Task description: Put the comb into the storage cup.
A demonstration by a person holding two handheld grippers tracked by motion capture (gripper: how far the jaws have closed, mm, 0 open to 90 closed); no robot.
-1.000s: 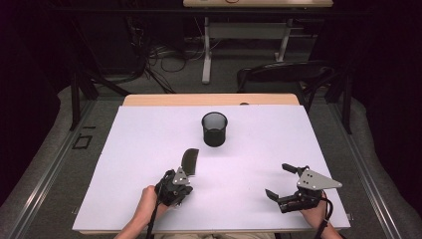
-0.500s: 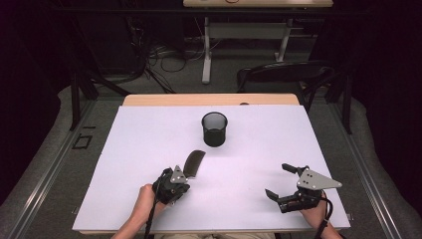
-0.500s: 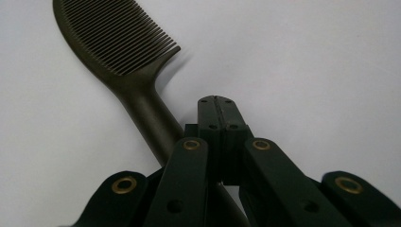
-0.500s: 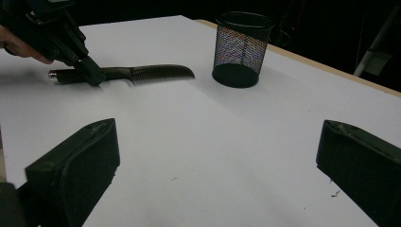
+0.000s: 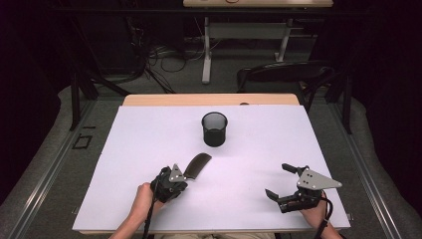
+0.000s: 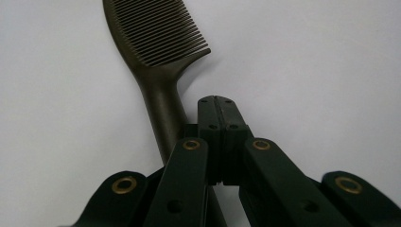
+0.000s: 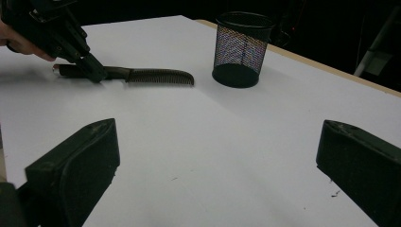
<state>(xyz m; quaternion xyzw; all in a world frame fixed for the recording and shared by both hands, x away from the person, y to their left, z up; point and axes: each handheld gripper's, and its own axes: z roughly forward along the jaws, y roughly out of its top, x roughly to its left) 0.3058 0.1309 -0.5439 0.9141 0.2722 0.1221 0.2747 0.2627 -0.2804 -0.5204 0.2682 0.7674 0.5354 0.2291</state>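
Left gripper (image 6: 218, 101), jaws closed together with nothing between them, sits just right of the comb (image 6: 158, 52) handle in its own view; the comb lies flat on the table (image 5: 124, 164), its long axis running away from the jaws toward the mesh cup (image 5: 214, 129). Right gripper (image 5: 284, 180), jaws wide and empty, rests well apart. The left hand is nearer. The handle's near end is hidden under the left gripper.
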